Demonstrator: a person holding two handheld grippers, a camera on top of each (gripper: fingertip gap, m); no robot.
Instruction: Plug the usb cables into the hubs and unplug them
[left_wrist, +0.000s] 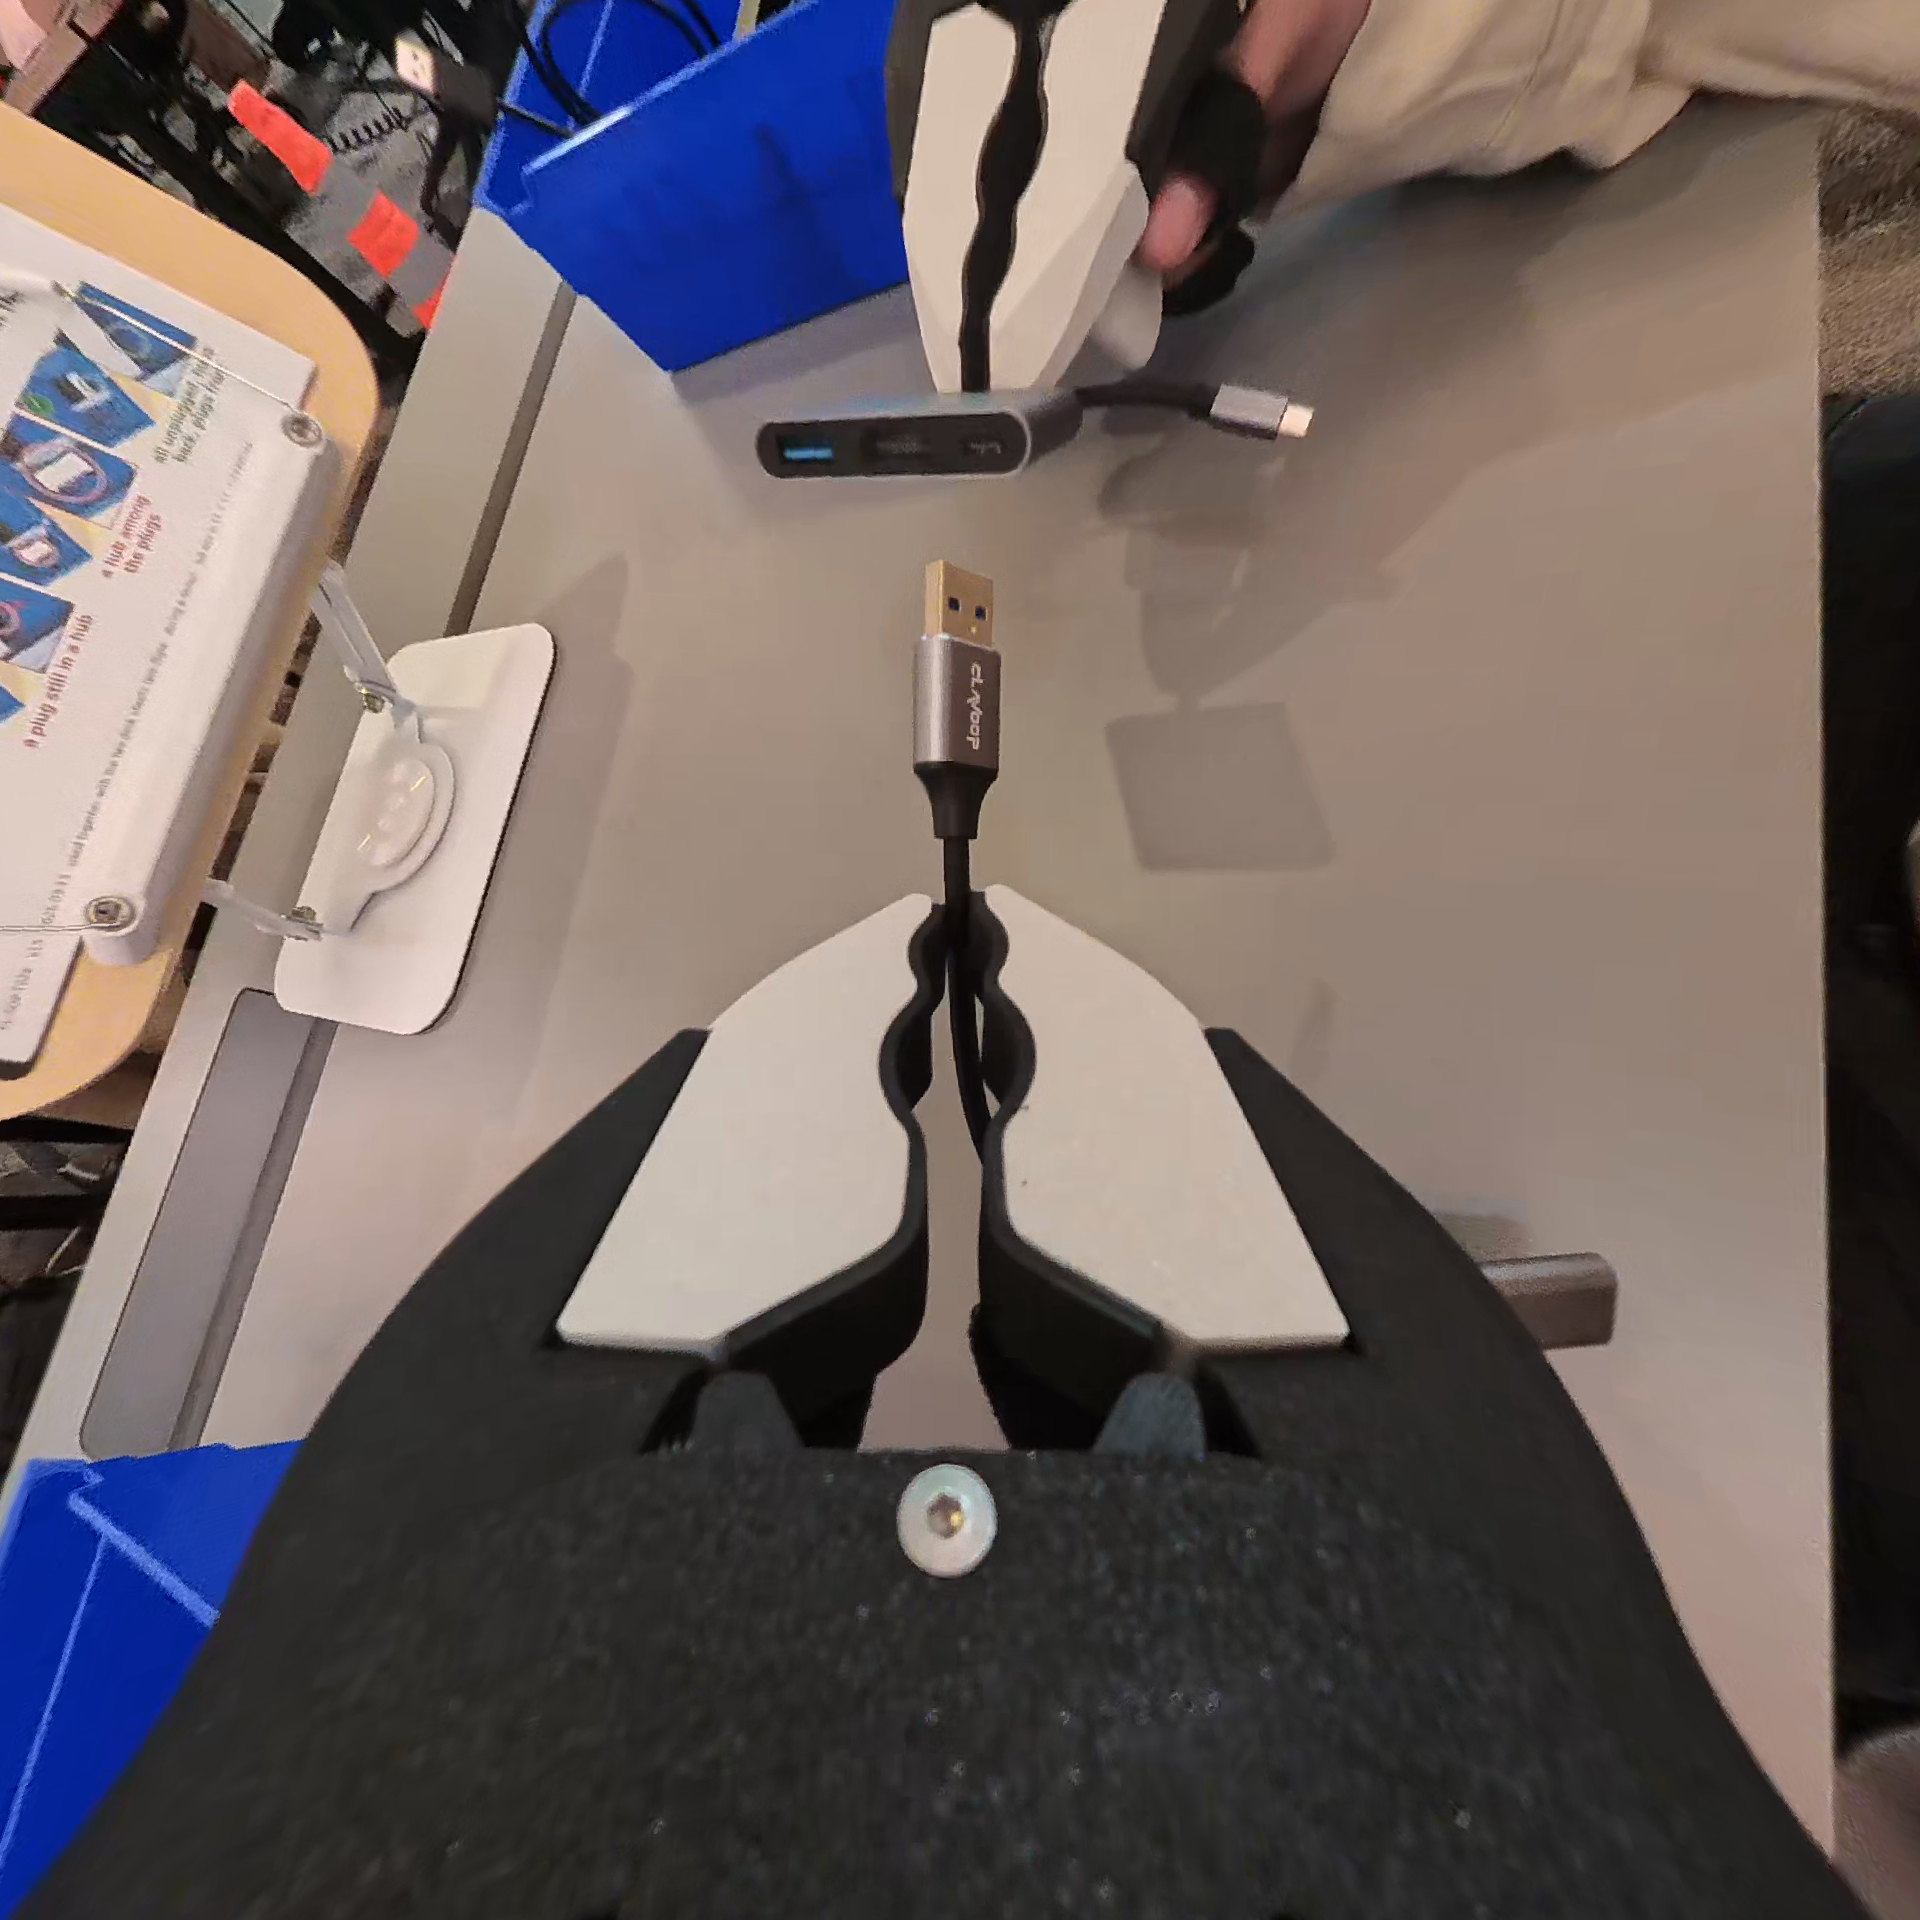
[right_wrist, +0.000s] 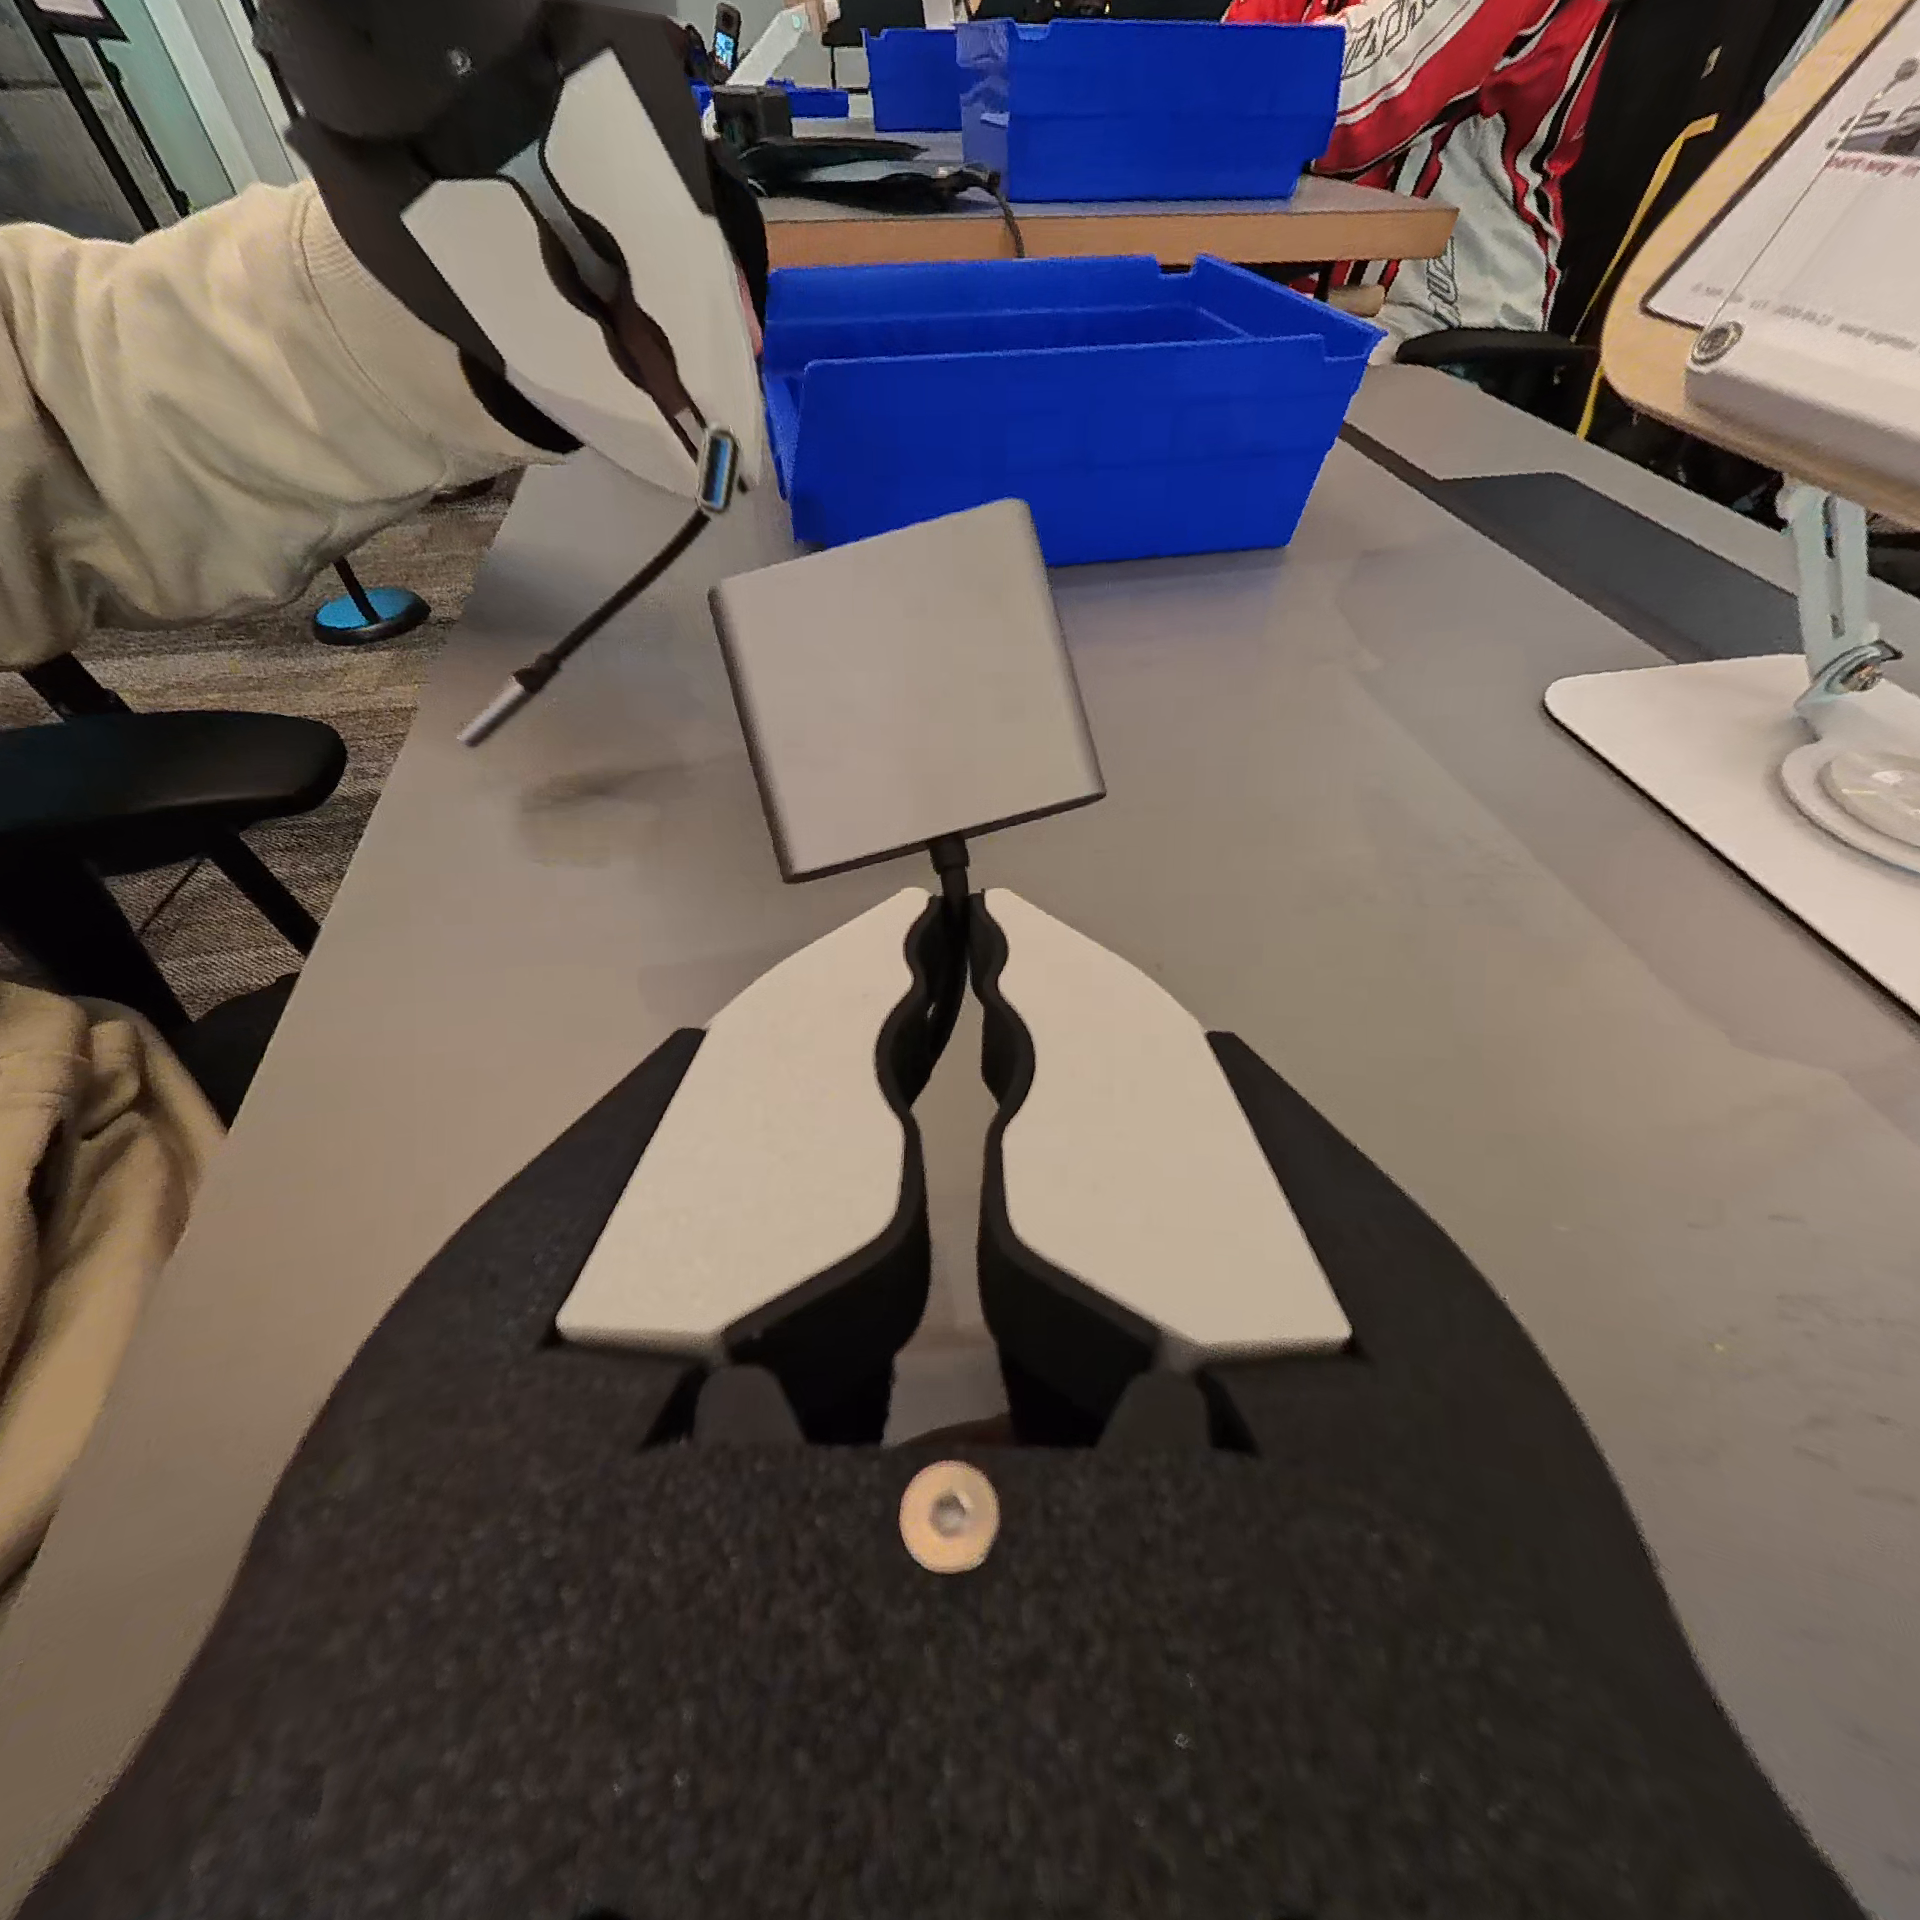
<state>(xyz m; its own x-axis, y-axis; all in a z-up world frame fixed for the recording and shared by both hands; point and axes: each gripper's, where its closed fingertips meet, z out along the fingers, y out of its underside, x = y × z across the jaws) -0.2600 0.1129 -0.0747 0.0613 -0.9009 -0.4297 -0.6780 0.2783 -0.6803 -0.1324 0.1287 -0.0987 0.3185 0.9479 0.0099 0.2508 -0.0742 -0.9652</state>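
Plug held short of hub, not yet inserted.
Left gripper (left_wrist: 958, 914) is closed on the limp USB cable (left_wrist: 951, 862) behind its rigid plug (left_wrist: 956, 665), better gripped there; right gripper (right_wrist: 956, 914) pinches the pigtail of the light hub (left_wrist: 894, 442) just beyond.

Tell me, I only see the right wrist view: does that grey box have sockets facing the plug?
Observer: Yes, the hub shows three sockets along the edge facing the plug of the USB cable.
Operator: Is it lined up?
Observer: It points nearer the middle socket than the blue socket at the end, with a gap between.
Operator: Where does the hub's lead end?
Observer: In a silver connector beside the right gripper.
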